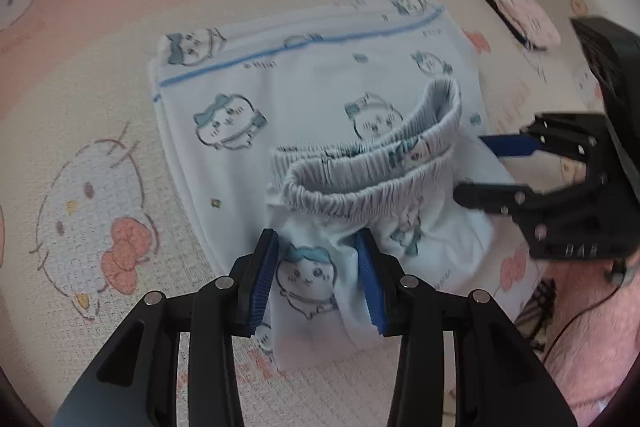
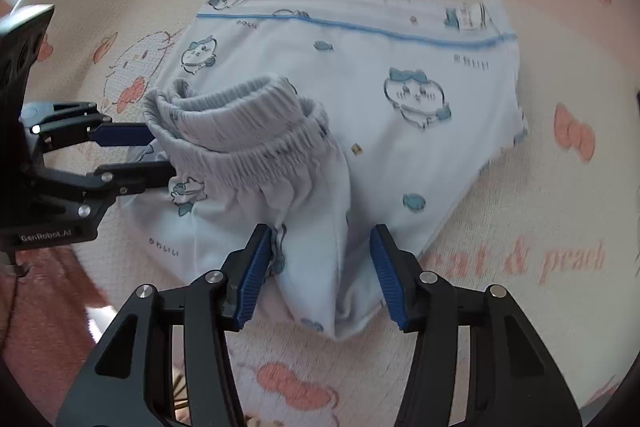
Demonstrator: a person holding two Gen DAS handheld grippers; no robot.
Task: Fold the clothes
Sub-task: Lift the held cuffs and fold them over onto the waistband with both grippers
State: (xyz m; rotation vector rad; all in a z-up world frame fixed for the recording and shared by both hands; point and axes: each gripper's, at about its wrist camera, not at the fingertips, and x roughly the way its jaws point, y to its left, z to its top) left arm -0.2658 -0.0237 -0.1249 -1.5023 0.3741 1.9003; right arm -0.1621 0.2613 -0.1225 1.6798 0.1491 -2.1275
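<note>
Both claws released: left gripper and right gripper straddle, unclamped, the folded pale-blue shorts lying on my pink cartoon-print sheet, waistband uppermost.

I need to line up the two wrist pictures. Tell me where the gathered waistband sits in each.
Left wrist: waistband, right of centre, above the left gripper.
Right wrist: waistband, left of centre, above the right gripper.
Shared landmark: the blue stripe across the folded cloth's far edge.
</note>
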